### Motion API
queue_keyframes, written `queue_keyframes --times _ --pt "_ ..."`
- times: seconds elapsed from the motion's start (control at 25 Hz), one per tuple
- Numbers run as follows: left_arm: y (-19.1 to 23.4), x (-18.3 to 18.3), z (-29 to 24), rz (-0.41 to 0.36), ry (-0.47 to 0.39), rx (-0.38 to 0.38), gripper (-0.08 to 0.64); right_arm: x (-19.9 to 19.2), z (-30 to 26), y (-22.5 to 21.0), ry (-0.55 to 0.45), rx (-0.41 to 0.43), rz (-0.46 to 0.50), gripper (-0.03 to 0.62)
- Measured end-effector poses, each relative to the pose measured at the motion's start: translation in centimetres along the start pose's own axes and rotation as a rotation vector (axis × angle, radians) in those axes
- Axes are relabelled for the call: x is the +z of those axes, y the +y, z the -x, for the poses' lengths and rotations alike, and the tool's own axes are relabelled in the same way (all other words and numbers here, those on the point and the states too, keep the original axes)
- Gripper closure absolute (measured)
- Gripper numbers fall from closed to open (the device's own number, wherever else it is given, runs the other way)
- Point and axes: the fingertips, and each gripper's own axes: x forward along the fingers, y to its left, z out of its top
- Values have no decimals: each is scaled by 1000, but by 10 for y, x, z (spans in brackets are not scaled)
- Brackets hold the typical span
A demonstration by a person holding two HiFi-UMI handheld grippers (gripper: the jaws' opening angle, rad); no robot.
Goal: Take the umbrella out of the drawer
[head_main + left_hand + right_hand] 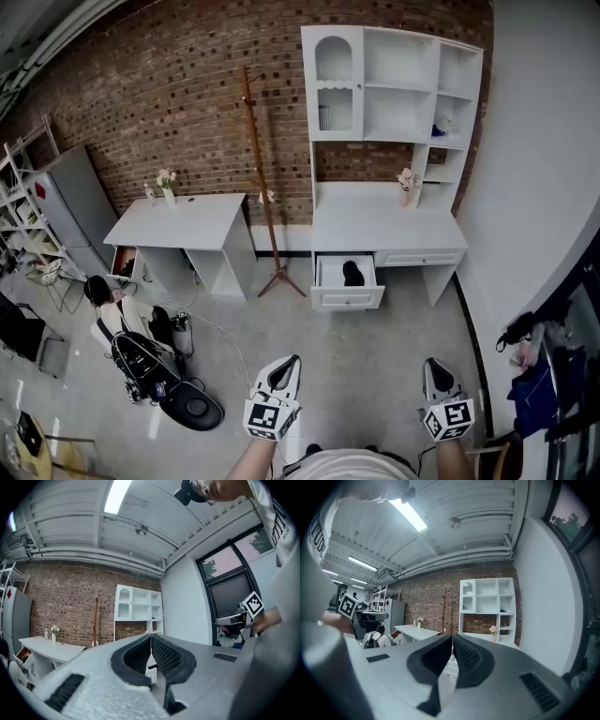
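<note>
A dark folded umbrella point(353, 273) lies in the open white drawer point(347, 298) under the right-hand desk point(382, 225), far ahead of me in the head view. My left gripper point(289, 361) is held low near the bottom of that view, jaws together and empty. My right gripper point(435, 367) is beside it to the right, also shut with nothing in it. Both point level toward the desk, well short of it. In the left gripper view the left gripper point(150, 637) shows its jaw tips touching; in the right gripper view the right gripper point(452, 638) shows the same.
A tall white shelf unit point(394, 89) stands on the right desk. A wooden coat stand point(263, 183) is between it and a second white desk point(180, 225). A person point(117, 314) sits at the left beside a black bag and stool point(192, 405). Grey floor lies between me and the drawer.
</note>
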Motion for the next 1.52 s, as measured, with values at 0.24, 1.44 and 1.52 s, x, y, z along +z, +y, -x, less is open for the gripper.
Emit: queue_keyframes --times 0.24,1.44,1.52 --pt "9 -5 7 4 2 -25 535 -1 1 12 8 -37 -11 561" --pt "42 -34 12 26 46 -61 535 -18 -32 47 49 -39 -22 561" --pt "43 -35 4 25 52 -53 535 -19 -41 41 48 -31 -28 561"
